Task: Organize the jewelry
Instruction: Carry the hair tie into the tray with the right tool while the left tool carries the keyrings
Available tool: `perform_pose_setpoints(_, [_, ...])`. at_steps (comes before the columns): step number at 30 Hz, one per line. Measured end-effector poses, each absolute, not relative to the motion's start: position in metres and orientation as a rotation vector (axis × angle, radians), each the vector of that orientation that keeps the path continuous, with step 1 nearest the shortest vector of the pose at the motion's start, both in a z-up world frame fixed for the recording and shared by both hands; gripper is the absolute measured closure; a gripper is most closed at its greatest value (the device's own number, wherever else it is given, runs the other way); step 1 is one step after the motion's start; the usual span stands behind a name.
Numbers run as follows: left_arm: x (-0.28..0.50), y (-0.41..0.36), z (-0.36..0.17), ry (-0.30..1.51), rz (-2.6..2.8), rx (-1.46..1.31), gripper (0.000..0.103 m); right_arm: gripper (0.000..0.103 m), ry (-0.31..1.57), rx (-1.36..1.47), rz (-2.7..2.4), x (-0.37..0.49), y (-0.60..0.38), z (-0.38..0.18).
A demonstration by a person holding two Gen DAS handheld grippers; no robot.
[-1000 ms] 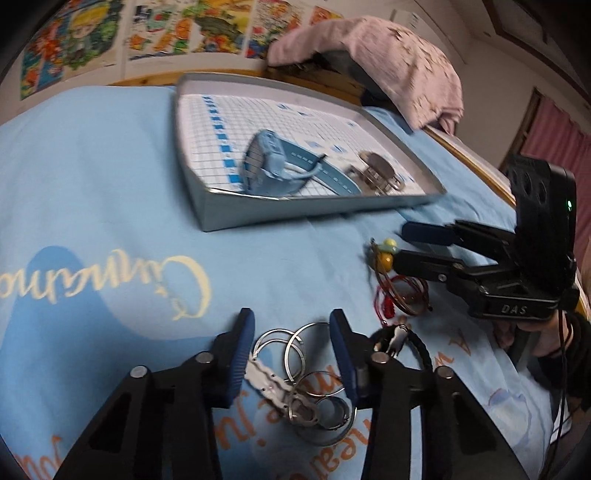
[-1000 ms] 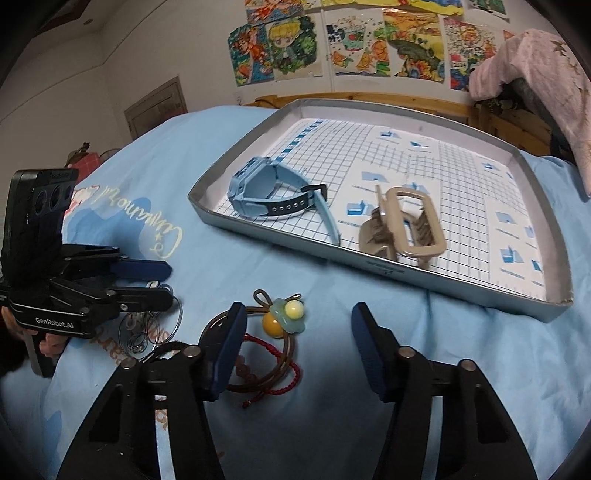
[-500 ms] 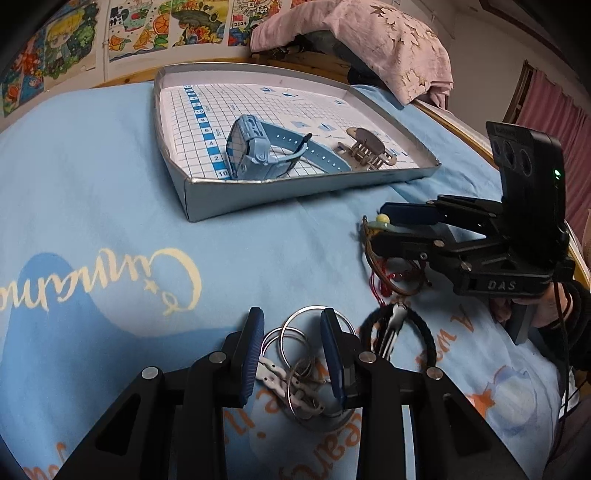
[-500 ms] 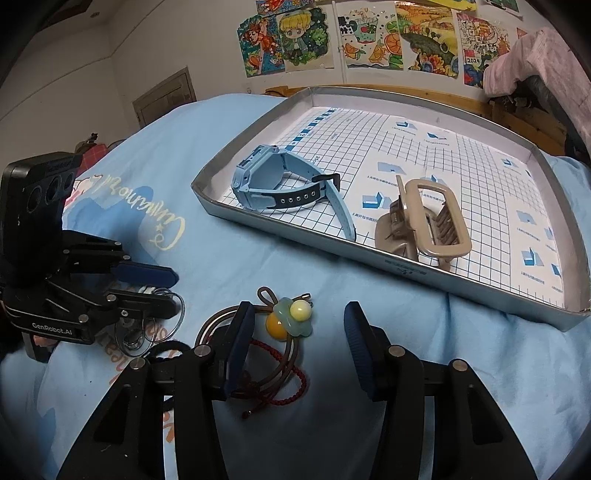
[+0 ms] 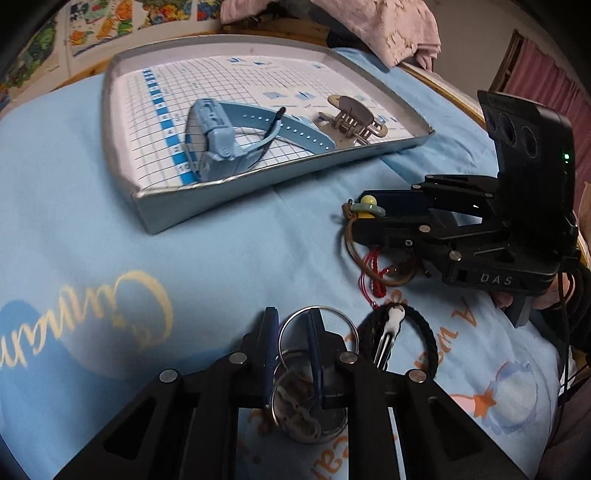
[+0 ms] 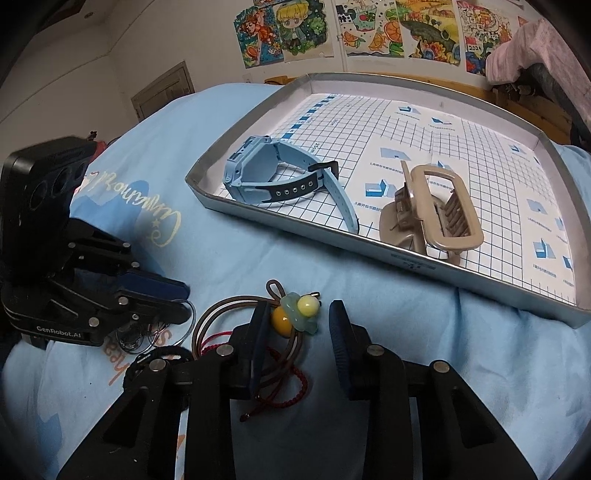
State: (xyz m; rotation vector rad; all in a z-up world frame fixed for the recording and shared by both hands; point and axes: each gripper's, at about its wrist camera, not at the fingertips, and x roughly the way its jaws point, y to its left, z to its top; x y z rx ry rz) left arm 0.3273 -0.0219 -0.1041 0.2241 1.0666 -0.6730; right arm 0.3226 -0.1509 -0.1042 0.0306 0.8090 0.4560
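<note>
A metal tray (image 5: 173,218) (image 6: 443,258) on the blue bedsheet holds a blue watch (image 5: 221,140) (image 6: 280,177) and a beige hair claw (image 5: 354,118) (image 6: 432,210). My left gripper (image 5: 291,332) (image 6: 181,299) has closed down on a bunch of silver key rings (image 5: 314,369) (image 6: 147,336) on the sheet. My right gripper (image 6: 299,325) (image 5: 362,214) is open, its fingers either side of a brown cord bracelet with green and yellow beads (image 6: 295,314) (image 5: 365,206), with a red string bracelet (image 6: 288,387) (image 5: 373,273) under it.
A black hair tie with a silver clip (image 5: 399,339) lies beside the key rings. A wooden bed frame (image 6: 406,81) and a pink cloth (image 5: 369,22) lie behind the tray. Posters (image 6: 369,26) hang on the wall.
My left gripper has closed from wide open onto the key rings. My right gripper has narrowed and moved forward around the beaded bracelet.
</note>
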Motion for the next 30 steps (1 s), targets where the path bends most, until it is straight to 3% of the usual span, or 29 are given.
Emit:
perform_pose_setpoints(2, [0.328, -0.027, -0.104, 1.071, -0.677, 0.250, 0.099, 0.075, 0.812, 0.029, 0.455, 0.326, -0.149, -0.104])
perform_pose_setpoints(3, [0.328, -0.028, -0.104, 1.074, -0.678, 0.250, 0.099, 0.077, 0.811, 0.028, 0.454, 0.327, -0.149, -0.104])
perform_pose_setpoints(4, [0.327, -0.029, -0.104, 1.071, -0.675, 0.241, 0.099, 0.081, 0.810, 0.026, 0.452, 0.328, -0.149, -0.103])
perform_pose_setpoints(15, [0.320, 0.008, -0.086, 0.947, -0.610, -0.025, 0.100, 0.081, 0.716, 0.063, 0.440, 0.317, -0.160, -0.092])
perform_pose_setpoints(30, [0.326, 0.017, -0.044, 0.737, -0.523, -0.174, 0.100, 0.081, 0.574, 0.120, 0.372, 0.312, -0.187, -0.062])
